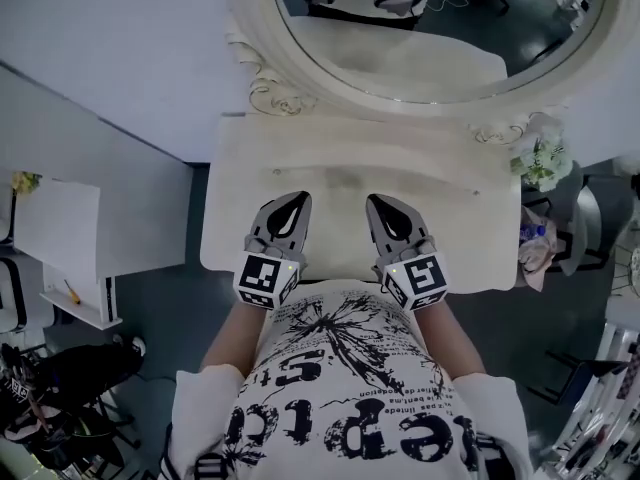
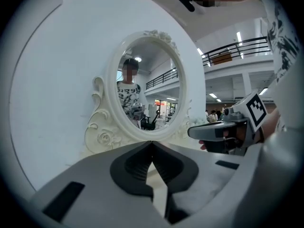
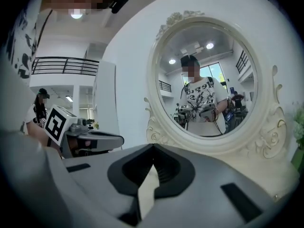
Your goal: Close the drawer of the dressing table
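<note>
The cream dressing table point(image 1: 440, 183) stands below me with its oval mirror point(image 1: 440, 28) at the back. Its drawer shows in no view; the front edge is hidden by the tabletop and my body. My left gripper point(image 1: 302, 197) hovers over the near part of the top, shut with nothing between its jaws, which meet at the tip point(image 2: 152, 143). Beside it on the right, my right gripper point(image 1: 370, 200) is also shut and empty point(image 3: 153, 146). Both point level toward the mirror point(image 2: 148, 87) point(image 3: 209, 80). Each gripper view shows the other gripper alongside.
A small bunch of white flowers point(image 1: 543, 160) sits at the table's right end. A white shelf unit point(image 1: 60, 238) stands on the floor to the left, dark clutter point(image 1: 60, 388) at lower left. A white wall point(image 1: 110, 38) backs the table.
</note>
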`<action>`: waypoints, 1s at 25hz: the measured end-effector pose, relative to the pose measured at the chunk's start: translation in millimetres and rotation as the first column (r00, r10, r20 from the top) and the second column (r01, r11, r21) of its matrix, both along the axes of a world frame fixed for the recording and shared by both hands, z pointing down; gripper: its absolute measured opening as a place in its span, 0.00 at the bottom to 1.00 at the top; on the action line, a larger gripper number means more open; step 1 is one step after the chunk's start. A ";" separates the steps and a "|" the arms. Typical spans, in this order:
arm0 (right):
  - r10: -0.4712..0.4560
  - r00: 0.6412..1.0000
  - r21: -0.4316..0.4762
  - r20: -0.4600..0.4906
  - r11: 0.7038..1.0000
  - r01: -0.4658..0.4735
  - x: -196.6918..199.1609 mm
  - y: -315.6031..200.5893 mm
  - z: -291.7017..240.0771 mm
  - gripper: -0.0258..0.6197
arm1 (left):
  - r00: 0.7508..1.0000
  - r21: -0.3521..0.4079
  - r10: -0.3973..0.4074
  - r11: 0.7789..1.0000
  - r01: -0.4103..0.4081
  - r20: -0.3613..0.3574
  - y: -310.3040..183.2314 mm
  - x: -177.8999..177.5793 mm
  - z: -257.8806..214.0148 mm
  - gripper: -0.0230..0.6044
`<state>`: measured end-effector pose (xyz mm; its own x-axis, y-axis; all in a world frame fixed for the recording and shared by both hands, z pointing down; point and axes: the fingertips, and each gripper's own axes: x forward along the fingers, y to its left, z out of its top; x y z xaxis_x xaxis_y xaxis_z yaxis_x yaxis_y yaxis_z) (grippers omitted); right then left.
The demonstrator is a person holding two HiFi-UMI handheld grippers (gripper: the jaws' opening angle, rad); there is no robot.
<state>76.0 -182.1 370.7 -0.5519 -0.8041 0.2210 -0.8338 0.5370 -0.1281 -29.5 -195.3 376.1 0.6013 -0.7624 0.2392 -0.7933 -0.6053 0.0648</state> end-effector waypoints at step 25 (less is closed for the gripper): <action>0.024 1.000 0.142 -0.012 0.990 -0.022 19.4 -3.4 -54.0 0.07 | 0.997 0.098 0.057 0.994 -0.052 -0.049 -8.7 28.5 -73.8 0.07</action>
<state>95.4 -185.5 316.7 -0.5305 -0.8403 0.1116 -0.8473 0.5295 -0.0407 -0.9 -204.0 302.3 0.6520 -0.7465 0.1330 -0.7563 -0.6528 0.0439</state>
